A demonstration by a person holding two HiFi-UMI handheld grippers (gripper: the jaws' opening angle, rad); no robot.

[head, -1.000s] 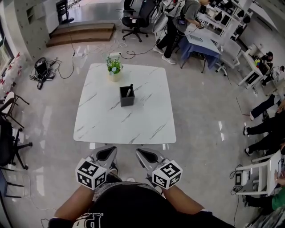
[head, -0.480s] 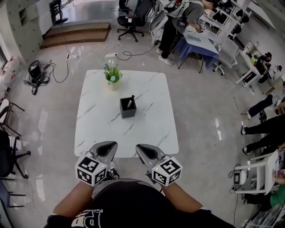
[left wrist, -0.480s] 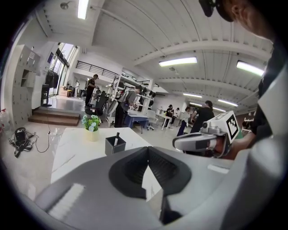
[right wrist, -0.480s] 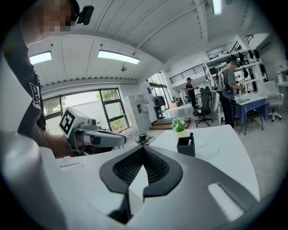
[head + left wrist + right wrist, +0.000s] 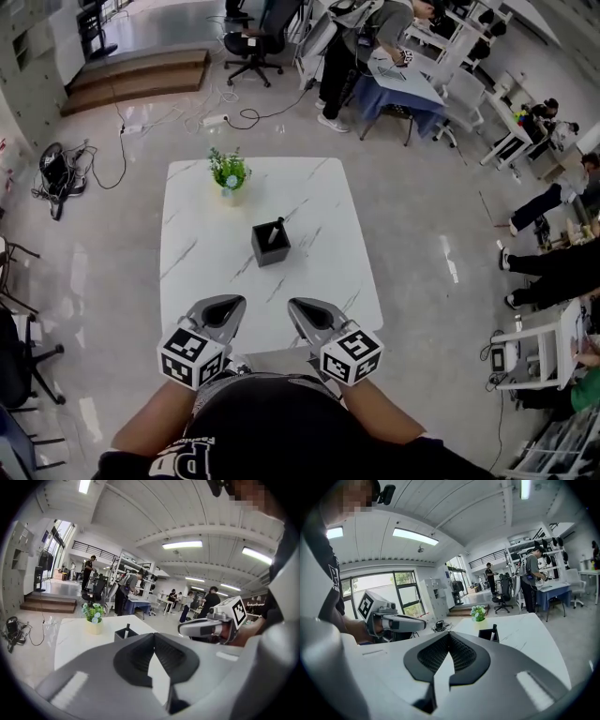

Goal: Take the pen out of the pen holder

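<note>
A black square pen holder [image 5: 270, 246] stands near the middle of the white marble table [image 5: 202, 281], with a dark pen [image 5: 277, 231] leaning upright inside it. My left gripper [image 5: 223, 309] and right gripper [image 5: 306, 311] hover side by side above the table's near edge, well short of the holder. Both are shut with nothing between their jaws. In the left gripper view the holder [image 5: 124, 634] and pen [image 5: 127, 628] show just past the closed jaw tips [image 5: 153, 635]. The right gripper view shows the holder [image 5: 489, 634] and pen [image 5: 494, 630] beyond its gripper [image 5: 449, 635].
A small potted plant [image 5: 228, 174] sits at the table's far left. Office chairs [image 5: 246, 36], desks and several people fill the room behind and to the right. Cables [image 5: 112, 141] lie on the floor at the far left. A black chair [image 5: 17, 356] stands at my left.
The table has drawn nearer over the frames. Both grippers, earlier over the floor in front of it, now hang above its near edge. Their jaws stay shut.
</note>
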